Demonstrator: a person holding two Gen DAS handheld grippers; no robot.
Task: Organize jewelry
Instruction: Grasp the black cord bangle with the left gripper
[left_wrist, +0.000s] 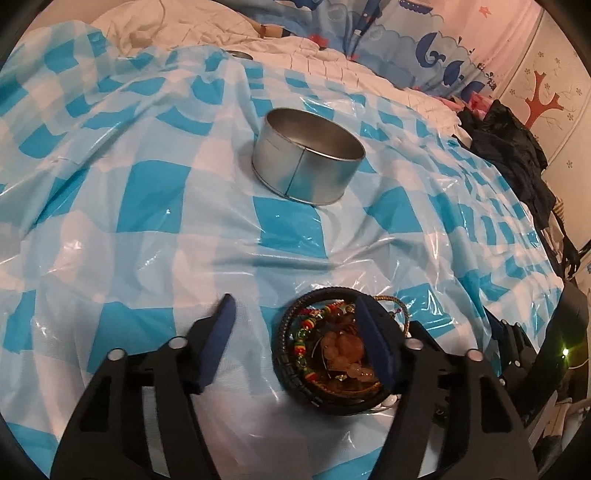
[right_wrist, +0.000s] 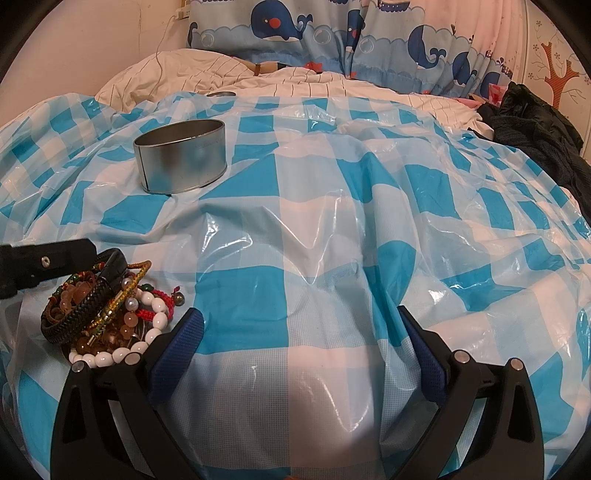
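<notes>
Left gripper (left_wrist: 295, 325): fingers spread wide, right finger down in the bracelet pile (left_wrist: 328, 343).
Right gripper (right_wrist: 301, 343): fingers apart, holding nothing.
Bracelet pile: near bed's front edge.
Tin (right_wrist: 181, 160): farther back, open.

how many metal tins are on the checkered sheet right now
1 open round tin stands upright on the checkered sheet, beyond the jewelry pile. A small metallic edge at the sheet's far border may be a second one or a lid; unclear.

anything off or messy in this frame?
The bracelets lie tangled in one heap on the checked plastic sheet, none in the metal tin, which stands upright and looks empty. The sheet is wrinkled. The left gripper is open over the heap; the right gripper is open over bare sheet.
</notes>
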